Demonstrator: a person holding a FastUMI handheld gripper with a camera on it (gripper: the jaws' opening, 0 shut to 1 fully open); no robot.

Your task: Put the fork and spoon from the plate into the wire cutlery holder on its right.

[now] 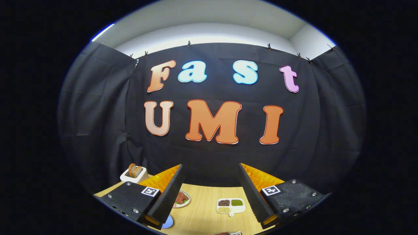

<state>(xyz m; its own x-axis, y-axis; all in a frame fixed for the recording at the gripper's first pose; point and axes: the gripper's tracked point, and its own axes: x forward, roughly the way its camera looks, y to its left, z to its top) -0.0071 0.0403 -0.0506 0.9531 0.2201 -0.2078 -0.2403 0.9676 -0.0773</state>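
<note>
My gripper [210, 168] is open, its two fingers spread wide and held level above a light wooden table [204, 212], with nothing between them. Beyond the left finger [169, 192] a small plate [183, 199] with reddish food on it peeks out, partly hidden by that finger. At the near edge of the table, low between the fingers, a sliver of a shiny metal thing [230, 233] shows; what it is I cannot tell.
A white divided dish [230, 205] with brown, green and pale grains lies on the table just inside the right finger. A white toaster [134, 174] with bread slices stands at the far left. A blue round thing [168, 223] lies under the left finger.
</note>
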